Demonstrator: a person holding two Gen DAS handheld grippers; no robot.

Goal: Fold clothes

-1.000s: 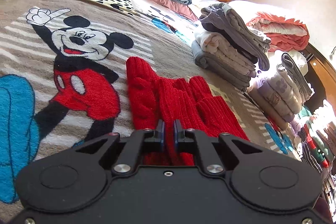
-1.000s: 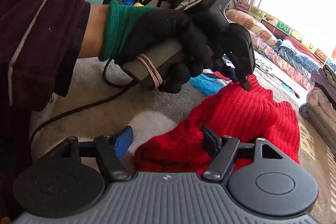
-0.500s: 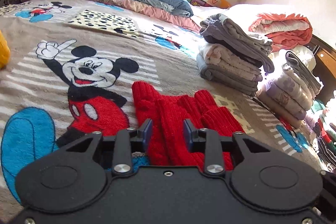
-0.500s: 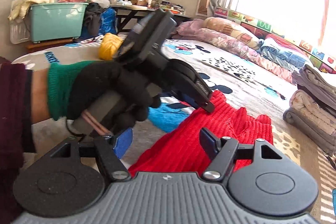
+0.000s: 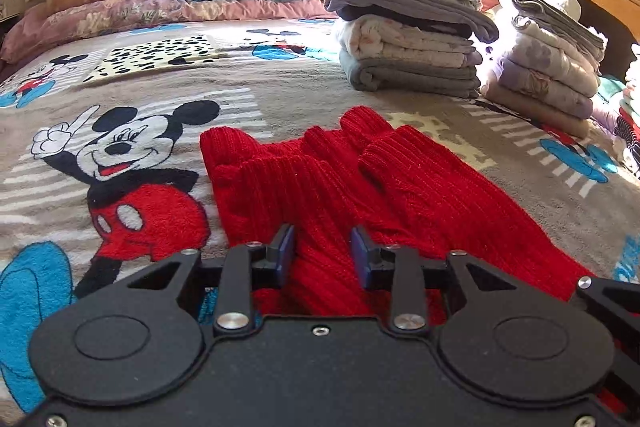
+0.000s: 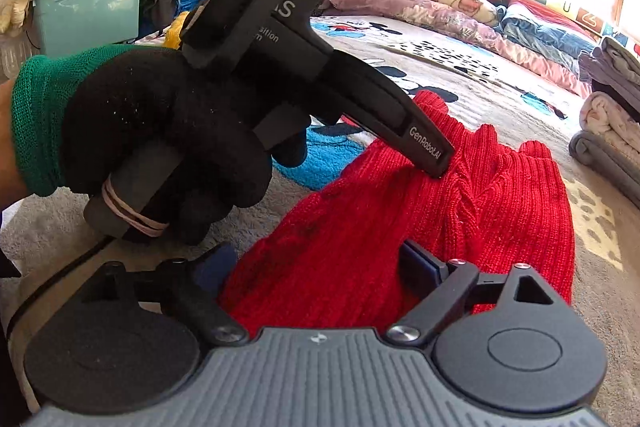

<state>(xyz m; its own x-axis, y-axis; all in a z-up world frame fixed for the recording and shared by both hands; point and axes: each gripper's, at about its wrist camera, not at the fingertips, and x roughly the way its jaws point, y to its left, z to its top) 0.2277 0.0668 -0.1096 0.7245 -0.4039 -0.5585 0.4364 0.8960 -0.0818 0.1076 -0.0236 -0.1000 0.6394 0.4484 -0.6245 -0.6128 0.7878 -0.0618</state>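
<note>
1. Left gripper (image 5: 322,253): jaws have just been opening and stand narrowly apart; a ridge of the red sweater (image 5: 360,183) lies between the pads, which do not press it.
2. Right gripper (image 6: 316,271): jaws have just been opening, now wide, sweater hem between them, unclamped.
3. Sweater lies flat on the blanket (image 5: 280,87), extending far from both grippers.
4. Folded stacks (image 5: 412,39) stand far right.
</note>
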